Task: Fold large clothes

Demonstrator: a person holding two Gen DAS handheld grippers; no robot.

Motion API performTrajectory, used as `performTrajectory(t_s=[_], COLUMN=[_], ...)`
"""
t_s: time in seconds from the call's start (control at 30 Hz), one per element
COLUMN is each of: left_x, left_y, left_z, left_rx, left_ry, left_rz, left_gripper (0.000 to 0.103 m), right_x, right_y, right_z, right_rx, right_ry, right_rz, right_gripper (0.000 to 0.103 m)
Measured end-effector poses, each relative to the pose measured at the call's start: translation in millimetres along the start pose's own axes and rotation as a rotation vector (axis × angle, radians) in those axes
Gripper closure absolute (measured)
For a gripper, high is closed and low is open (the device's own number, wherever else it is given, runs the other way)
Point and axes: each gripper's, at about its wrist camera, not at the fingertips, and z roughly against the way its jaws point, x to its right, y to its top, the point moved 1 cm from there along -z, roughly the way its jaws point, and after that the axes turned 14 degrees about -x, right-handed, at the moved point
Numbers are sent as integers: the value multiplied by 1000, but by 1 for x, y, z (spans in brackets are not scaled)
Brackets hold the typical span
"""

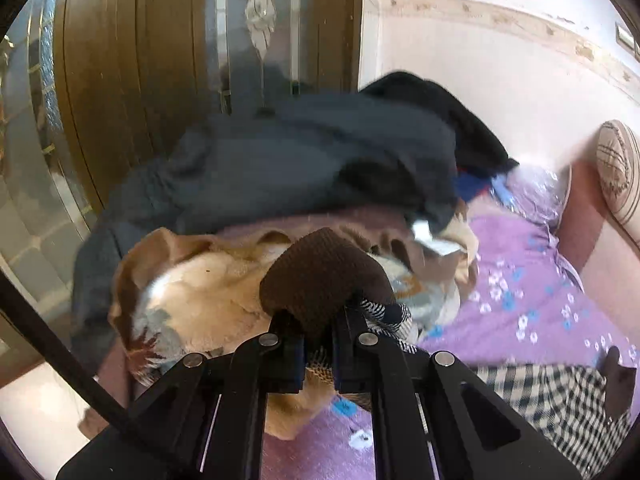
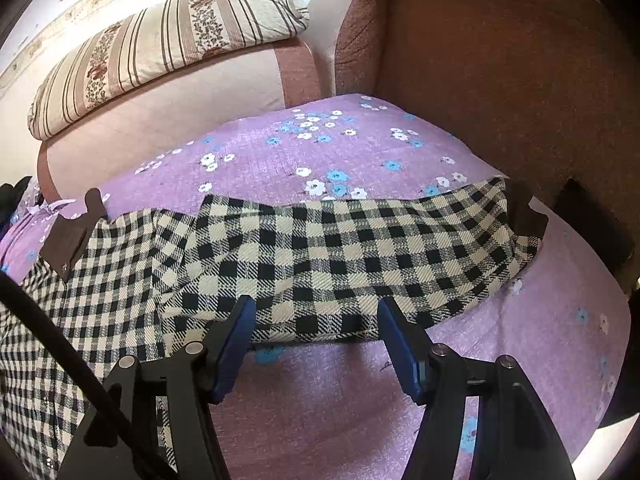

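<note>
Left view: left tongs (image 1: pixel 318 344) clenched on the brown cuff (image 1: pixel 320 276) of the checked coat (image 1: pixel 560 396), lifted near the clothes pile (image 1: pixel 280 168) (could snag it). Right view: right tongs (image 2: pixel 316 332) released, straddling the coat's near folded edge on the purple sheet (image 2: pixel 320 400); pulling left alone may drag the fold open.

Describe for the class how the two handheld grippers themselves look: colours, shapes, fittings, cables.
Both the left gripper and the right gripper are matte black, built from angular linkage bars joined by round silver pivot pins. Their fingers carry flat blue pads on the inner faces. Slotted cut-outs mark the black base plates. A thick black cable crosses each view's lower left.
</note>
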Motion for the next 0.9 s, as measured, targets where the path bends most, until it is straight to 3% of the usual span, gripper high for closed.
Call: performTrajectory(t_s=[0.13,0.3,0.4,0.57,0.77,0.83,0.9], left_x=[31,102,174,294,399,427,436], left_y=[-14,-56,-96,-171,-270,-299,-314], left_z=[20,60,88,109,121,118,117], left_rx=[35,53,35,-91,-224,-284,-323], left_ry=[-6,-168,-323,-545,-673,-693,-702], left_rz=[-65,-208,-339,-515,-697,-776,-807], left_gripper=[95,96,96,96,95,84,66], right_x=[3,14,21,28,36,37,36], right_y=[6,10,12,16,24,28,31], right_z=[3,7,8,10,6,2,0], right_rx=[18,31,29,28,22,14,10], right_ry=[11,34,51,91,115,132,153], right_rz=[-20,-55,-74,-96,-109,-111,-106], right_gripper=[35,35,35,35,35,35,35])
